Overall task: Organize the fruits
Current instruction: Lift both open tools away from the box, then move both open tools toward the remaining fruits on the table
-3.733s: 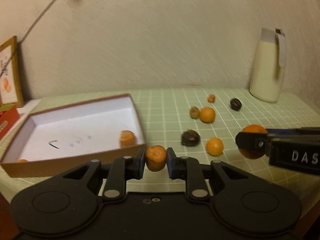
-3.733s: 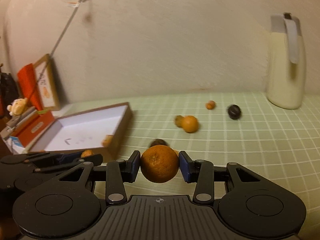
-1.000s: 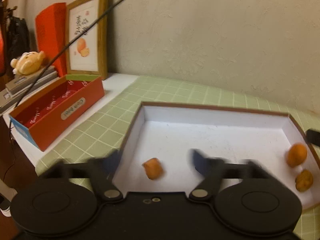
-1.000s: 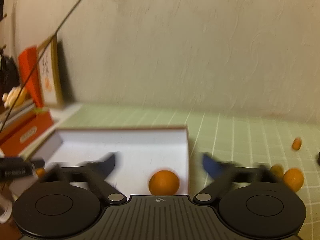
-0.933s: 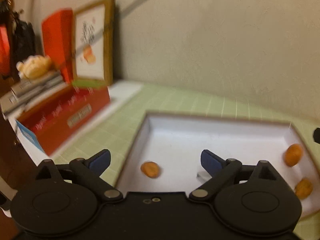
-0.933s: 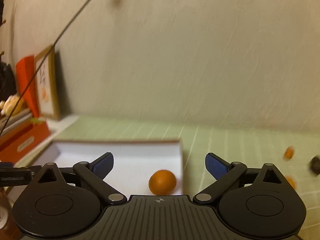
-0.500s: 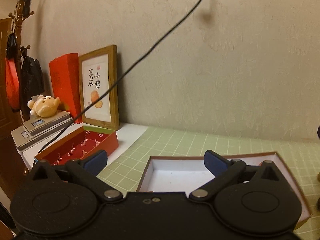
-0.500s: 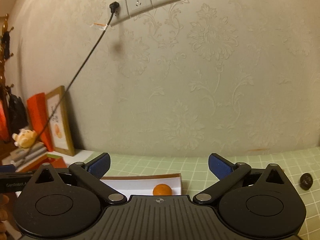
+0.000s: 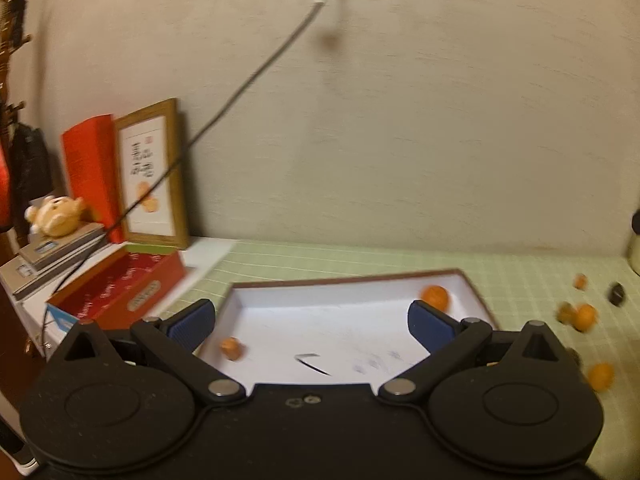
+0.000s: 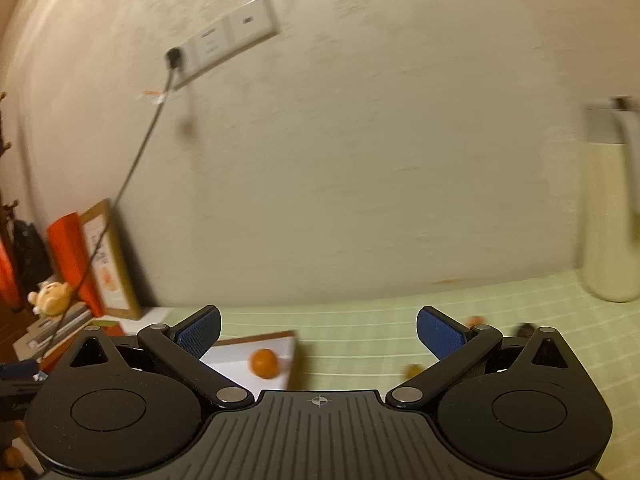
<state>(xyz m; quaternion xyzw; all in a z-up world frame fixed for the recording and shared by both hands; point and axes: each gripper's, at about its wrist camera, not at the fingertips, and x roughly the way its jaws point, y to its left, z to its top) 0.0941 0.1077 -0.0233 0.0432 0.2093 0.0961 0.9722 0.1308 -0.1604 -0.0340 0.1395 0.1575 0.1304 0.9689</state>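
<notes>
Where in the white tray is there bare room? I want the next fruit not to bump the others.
The white tray is bare across its middle, between the small orange piece near its left wall and the orange at its far right corner. Loose fruit crowds the cloth right of it.

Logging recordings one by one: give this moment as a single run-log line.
left gripper: open, empty | right gripper: open, empty | white cardboard box: holds round orange fruit | green checked tablecloth: loose fruits remain

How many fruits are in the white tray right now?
2 visible: an orange by the tray far right corner, a small orange piece near its left front. The gripper may hide others.
</notes>
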